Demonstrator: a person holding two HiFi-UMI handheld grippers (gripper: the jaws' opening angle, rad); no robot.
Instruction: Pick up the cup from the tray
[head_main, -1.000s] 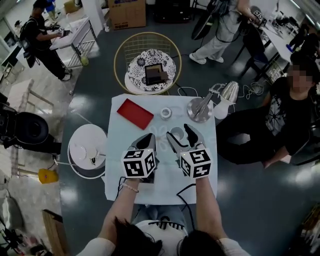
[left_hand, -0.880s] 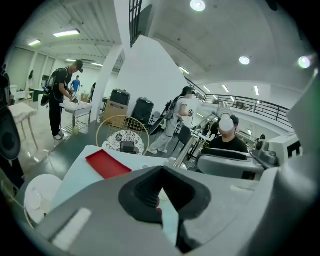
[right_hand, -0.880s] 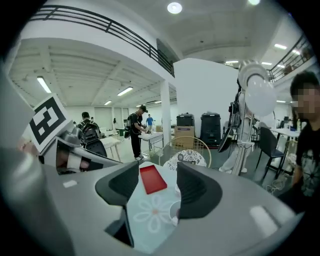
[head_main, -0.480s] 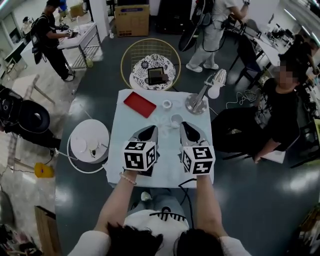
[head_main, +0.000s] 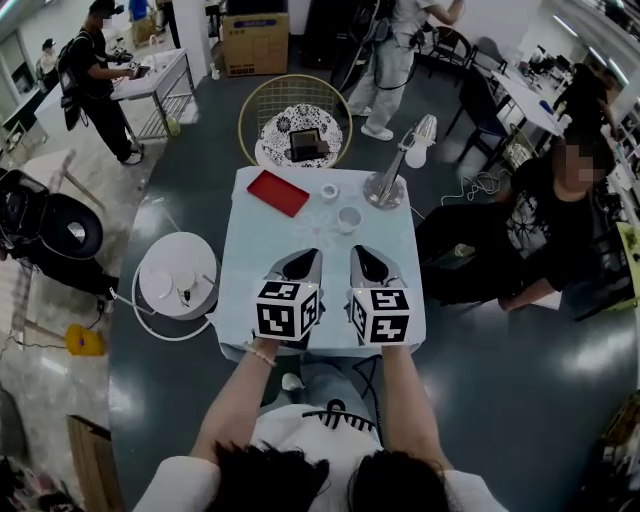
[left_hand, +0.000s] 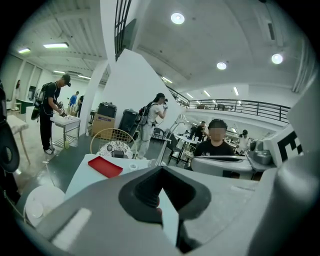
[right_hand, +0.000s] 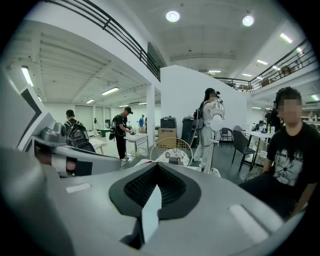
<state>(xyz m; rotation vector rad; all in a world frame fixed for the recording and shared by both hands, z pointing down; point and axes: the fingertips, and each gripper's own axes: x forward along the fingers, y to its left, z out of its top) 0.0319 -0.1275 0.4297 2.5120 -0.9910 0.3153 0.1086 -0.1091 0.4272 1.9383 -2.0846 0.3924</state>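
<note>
Idling at the counter's (head_main: 250, 262) near edge, left claw (head_main: 304, 256) and right claw (head_main: 362, 253) sit closed on nothing, well short of the cup (head_main: 349, 218), which stands right of the tray (head_main: 279, 192).

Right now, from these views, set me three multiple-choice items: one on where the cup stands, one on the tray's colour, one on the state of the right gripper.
1. Where does the cup stand?
A. inside the tray
B. on the table, apart from the tray
C. on the floor

2. What colour is the tray?
A. blue
B. red
C. green

3. How do the right gripper's jaws stand?
A. together, with nothing held
B. wide apart
C. shut on the cup

Answers:
1 B: the head view shows the cup on bare tabletop to the right of the tray.
2 B: the tray is plainly red.
3 A: the right gripper view shows the jaws meeting, with nothing between them.
</note>
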